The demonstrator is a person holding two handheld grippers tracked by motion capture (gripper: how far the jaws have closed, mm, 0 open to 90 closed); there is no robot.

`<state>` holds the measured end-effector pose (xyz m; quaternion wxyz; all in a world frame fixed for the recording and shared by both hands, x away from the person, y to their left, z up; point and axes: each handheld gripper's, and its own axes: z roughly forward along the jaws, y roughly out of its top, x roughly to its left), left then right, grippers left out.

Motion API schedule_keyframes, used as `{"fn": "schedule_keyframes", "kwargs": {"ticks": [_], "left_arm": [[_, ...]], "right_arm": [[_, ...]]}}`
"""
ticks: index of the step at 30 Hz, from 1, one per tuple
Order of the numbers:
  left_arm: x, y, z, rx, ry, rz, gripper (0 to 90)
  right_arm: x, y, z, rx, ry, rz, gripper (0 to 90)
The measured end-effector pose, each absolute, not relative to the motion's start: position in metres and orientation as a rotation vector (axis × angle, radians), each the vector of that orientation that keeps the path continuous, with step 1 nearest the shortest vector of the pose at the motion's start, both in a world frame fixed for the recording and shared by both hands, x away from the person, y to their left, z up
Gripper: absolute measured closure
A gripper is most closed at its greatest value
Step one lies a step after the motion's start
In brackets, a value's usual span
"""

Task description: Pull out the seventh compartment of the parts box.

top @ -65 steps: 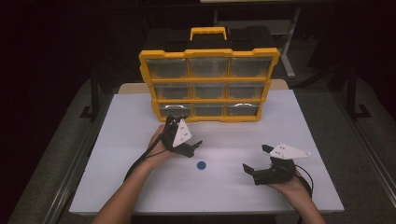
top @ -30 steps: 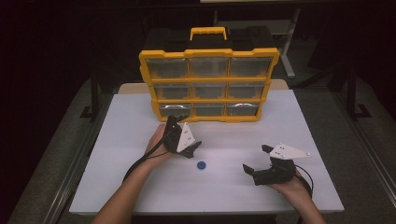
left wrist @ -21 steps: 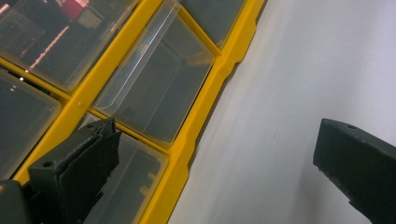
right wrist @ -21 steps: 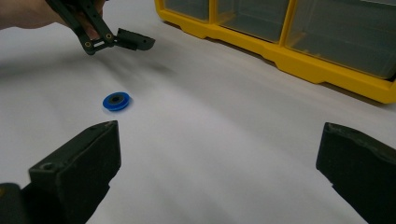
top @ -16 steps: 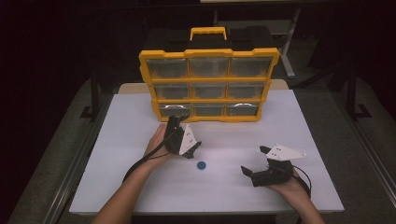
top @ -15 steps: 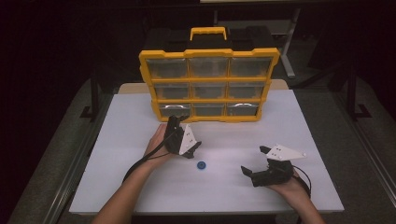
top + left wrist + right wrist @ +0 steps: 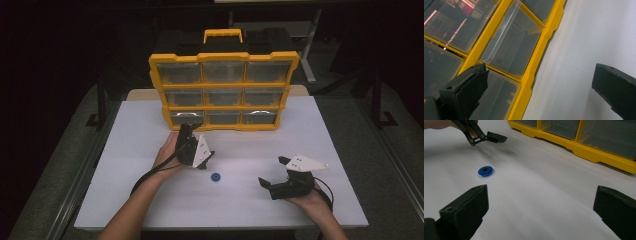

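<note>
We hold our left gripper up against the bottom-left clear plastic drawer of the yellow-framed organiser, jaws wide apart and empty, likely lined up to pull that drawer out. The small blue round disc lies on the white bench between our hands. Our right gripper rests low on the bench, jaws apart, pointed at the disc.

A lab or workshop set up for recording: a plain white surface stands in a dark room, with a yellow parts organiser of clear drawers on it and metal furniture legs behind.
</note>
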<state>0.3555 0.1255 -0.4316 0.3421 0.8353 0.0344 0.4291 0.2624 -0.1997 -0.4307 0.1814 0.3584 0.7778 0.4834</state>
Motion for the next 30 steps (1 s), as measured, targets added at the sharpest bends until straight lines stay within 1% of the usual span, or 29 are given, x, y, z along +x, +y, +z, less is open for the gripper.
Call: {"fn": "schedule_keyframes", "kwargs": {"ticks": [18,30], "left_arm": [[0.3534,0.1251,-0.4335,2.194,0.002,1.235,0.0],[0.3526,0.1248,-0.4335,2.193,-0.035,1.285,0.0]], "right_arm": [[0.2619,-0.2012,-0.4300,1.012,2.192,1.354,0.0],[0.2616,-0.2011,-0.4298,1.012,2.186,1.354,0.0]]}}
